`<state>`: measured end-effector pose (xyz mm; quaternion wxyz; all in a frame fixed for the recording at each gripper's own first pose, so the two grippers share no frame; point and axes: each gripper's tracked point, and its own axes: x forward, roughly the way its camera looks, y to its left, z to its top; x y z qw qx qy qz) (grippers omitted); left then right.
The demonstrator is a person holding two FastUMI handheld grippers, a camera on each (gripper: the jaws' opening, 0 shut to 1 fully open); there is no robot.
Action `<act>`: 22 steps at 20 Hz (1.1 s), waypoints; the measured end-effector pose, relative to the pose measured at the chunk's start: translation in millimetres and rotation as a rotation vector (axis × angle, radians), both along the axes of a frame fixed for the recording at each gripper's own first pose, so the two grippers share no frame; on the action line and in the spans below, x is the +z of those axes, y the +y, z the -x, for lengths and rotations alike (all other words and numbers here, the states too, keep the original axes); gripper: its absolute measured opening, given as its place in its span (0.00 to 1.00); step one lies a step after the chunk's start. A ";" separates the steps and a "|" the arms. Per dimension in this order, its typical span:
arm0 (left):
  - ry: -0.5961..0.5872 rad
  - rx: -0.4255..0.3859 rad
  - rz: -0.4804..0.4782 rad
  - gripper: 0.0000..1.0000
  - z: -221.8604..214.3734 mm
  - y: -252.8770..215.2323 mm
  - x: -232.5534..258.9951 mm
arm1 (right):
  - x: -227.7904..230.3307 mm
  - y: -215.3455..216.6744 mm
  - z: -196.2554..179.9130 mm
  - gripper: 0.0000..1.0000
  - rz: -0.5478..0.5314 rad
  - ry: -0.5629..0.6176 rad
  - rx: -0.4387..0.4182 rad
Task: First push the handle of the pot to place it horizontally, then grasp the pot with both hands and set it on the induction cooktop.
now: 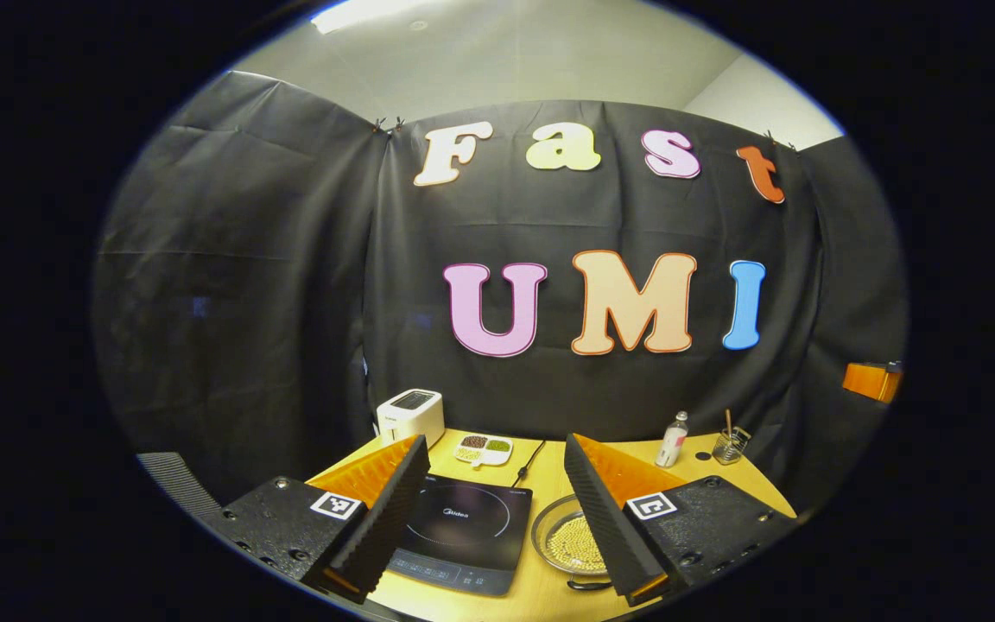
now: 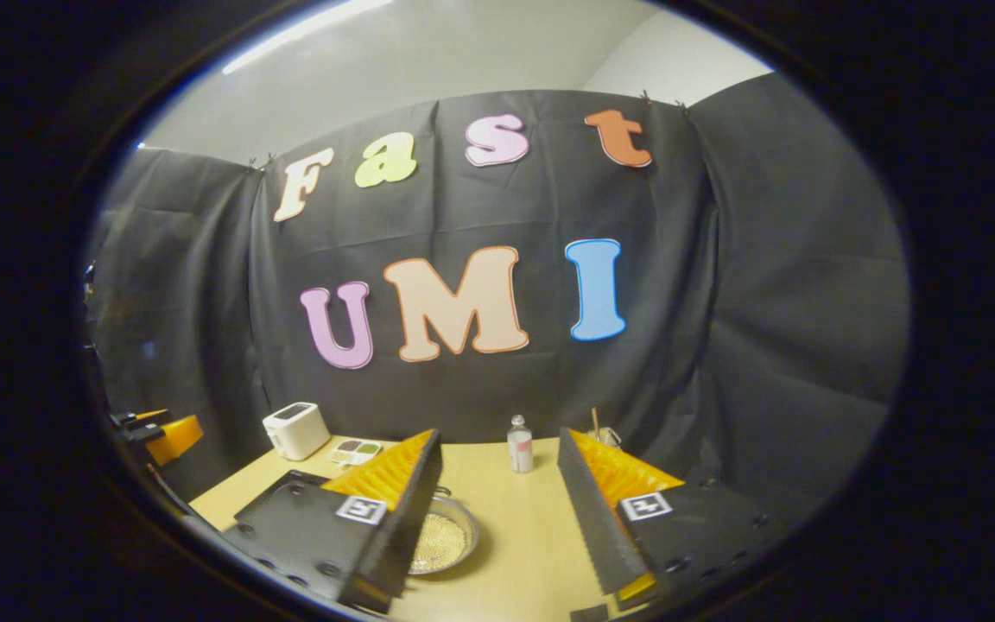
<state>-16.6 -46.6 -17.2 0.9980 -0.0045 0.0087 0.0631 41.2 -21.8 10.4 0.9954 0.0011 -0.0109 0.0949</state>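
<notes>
Setting: booth hung with black cloth, pale ceiling above; one yellow-wood table carrying all items. Item, induction cooktop: dark, flat, at the near left of the table in the left gripper view, top bare. Item, pot: shallow, clear-walled, holding small pale beads; stands on the table just right of the cooktop, apart from it, with a dark handle showing at its near edge, orientation hard to read. Item, left hand-held gripper: jaws spread wide, holding nothing, raised above the table. Item, right hand-held gripper: likewise spread and empty, raised, with the pot partly behind its left finger. Background stock: white toaster, divided dish of grains, power cord, small bottle, glass jar with sticks. Hazards, as judged: a handle push delivered too hard or off-line may slide or spin the whole pot instead of turning it cleanly, knocking it against the cooktop edge; an uneven two-sided lift would tilt the shallow pot and spill beads; smooth walls may slip between the fingers; the fingers block the view of the pot on approach.
</notes>
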 end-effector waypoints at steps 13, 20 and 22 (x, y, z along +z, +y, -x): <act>0.050 0.083 -0.034 0.96 13.1 3.4 -2.5 | -54.4 25.0 -20.3 0.09 0.069 0.139 0.148; 0.069 0.074 -0.026 0.96 3.7 14.6 -11.8 | -107.8 50.7 -15.0 0.09 0.174 0.239 0.175; 0.073 0.064 -0.017 0.96 -1.5 20.4 -16.5 | -121.8 58.7 -12.8 0.09 0.183 0.275 0.177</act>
